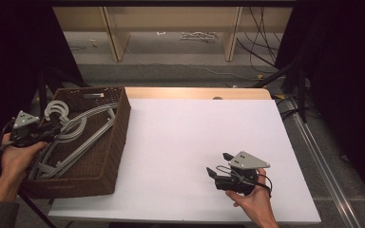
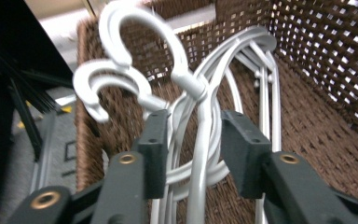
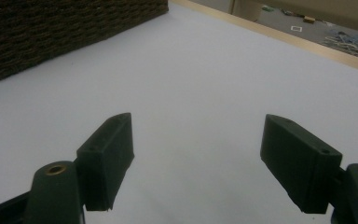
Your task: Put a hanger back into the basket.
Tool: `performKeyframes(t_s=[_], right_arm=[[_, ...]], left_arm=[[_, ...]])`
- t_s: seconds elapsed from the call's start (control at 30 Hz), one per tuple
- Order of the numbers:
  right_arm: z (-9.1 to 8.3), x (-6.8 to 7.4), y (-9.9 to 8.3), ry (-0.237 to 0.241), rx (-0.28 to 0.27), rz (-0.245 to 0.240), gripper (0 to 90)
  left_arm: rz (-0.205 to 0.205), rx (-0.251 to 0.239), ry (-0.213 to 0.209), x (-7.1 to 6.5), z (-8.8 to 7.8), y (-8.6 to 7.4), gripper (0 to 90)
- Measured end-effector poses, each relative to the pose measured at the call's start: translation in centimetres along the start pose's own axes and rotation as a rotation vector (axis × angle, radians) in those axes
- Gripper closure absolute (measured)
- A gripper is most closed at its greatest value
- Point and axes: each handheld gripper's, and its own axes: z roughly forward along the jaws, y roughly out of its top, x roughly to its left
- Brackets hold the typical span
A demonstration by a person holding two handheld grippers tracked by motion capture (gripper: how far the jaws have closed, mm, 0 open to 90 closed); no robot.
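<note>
right gripper (image 1: 217, 164) nearest, jaws spread over bare white desk (image 1: 185, 142). left gripper (image 2: 193, 140) jaws parted, straddling grey hangers (image 2: 200, 112) without pressing them; hangers lie in brown wicker basket (image 1: 119, 137) at desk's left edge. no readable writing anywhere.

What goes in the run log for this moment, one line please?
left gripper: open around hanger necks, pads off | hangers: in wicker basket | right gripper: open, nothing between jaws, over white table
</note>
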Motion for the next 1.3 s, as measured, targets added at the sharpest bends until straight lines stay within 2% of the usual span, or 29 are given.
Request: performKeyframes(t_s=[0.13, 0.27, 0.43, 0.6, 0.8, 1.0, 1.07, 1.17, 1.2, 1.3], right_arm=[[0.0, 0.1, 0.0, 0.002, 0.000, -0.002, 26.6], [0.0, 0.0, 0.0, -0.003, -0.004, 0.001, 26.5], [-0.1, 0.1, 0.1, -0.005, -0.014, 0.000, 26.5], [-0.1, 0.1, 0.1, -0.009, -0.021, 0.001, 26.6], [-0.2, 0.1, 0.2, -0.012, -0.027, 0.003, 26.5], [-0.3, 0.2, 0.2, -0.019, -0.039, 0.005, 26.6], [-0.3, 0.2, 0.2, -0.015, -0.042, 0.006, 26.6], [-0.3, 0.2, 0.3, -0.019, -0.058, 0.007, 26.6], [-0.4, 0.3, 0.3, -0.010, -0.039, 0.019, 26.6], [-0.4, 0.3, 0.3, -0.012, -0.048, 0.020, 26.6]], left_arm=[[0.010, -0.039, -0.012, -0.9, -0.9, 0.8, 59.1], [0.020, -0.083, -0.046, -2.5, -1.8, 1.6, 50.4], [-0.017, -0.127, -0.095, -4.6, -2.9, 2.6, 39.5], [-0.039, -0.152, -0.141, -6.2, -3.7, 3.3, 34.2], [-0.015, -0.219, -0.199, -8.6, -4.8, 3.6, 30.7], [0.014, -0.267, -0.281, -11.7, -5.4, 3.9, 29.2], [0.011, -0.281, -0.308, -12.7, -5.5, 3.9, 28.4], [0.023, -0.282, -0.345, -14.0, -5.4, 3.9, 26.7], [0.025, -0.286, -0.354, -14.4, -5.3, 3.9, 26.1], [0.029, -0.285, -0.373, -15.4, -5.2, 3.8, 23.4]])
